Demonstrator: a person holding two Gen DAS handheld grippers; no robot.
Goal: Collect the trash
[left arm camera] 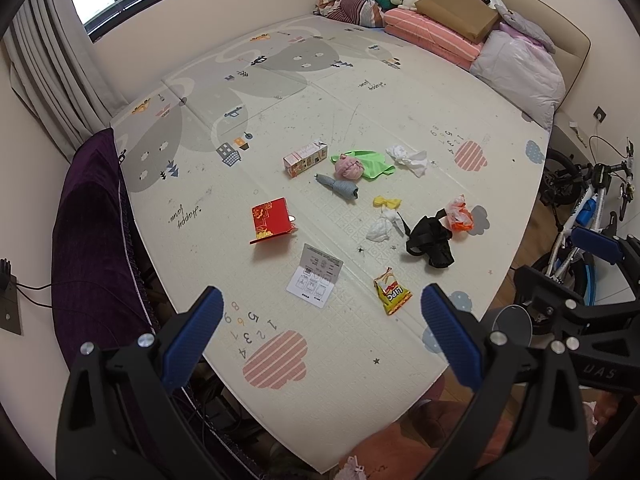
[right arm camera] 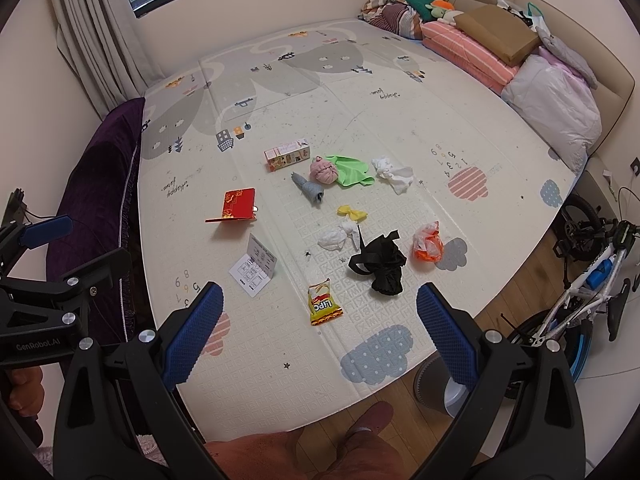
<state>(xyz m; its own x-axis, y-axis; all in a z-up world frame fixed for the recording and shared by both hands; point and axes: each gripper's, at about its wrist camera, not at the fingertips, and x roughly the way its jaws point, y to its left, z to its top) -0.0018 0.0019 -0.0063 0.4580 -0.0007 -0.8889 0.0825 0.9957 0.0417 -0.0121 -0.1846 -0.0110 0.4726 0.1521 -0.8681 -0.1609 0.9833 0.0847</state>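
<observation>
Jaws wide (both grippers) — snack packet (right arm camera: 324, 302) lies ahead, untouched.

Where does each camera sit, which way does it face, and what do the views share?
Left wrist: on the left gripper, jaws open, facing down over the play mat; the right gripper shows at its right edge.
Right wrist: on the right gripper, jaws open, facing the same mat; the left gripper shows at its left.
Shared: the yellow snack packet and black bag.

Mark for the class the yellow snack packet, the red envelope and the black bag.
yellow snack packet (right arm camera: 325, 303), right wrist view, printed front.
red envelope (right arm camera: 239, 203), right wrist view, raised flap.
black bag (left arm camera: 432, 240), left wrist view, crumpled middle.
</observation>
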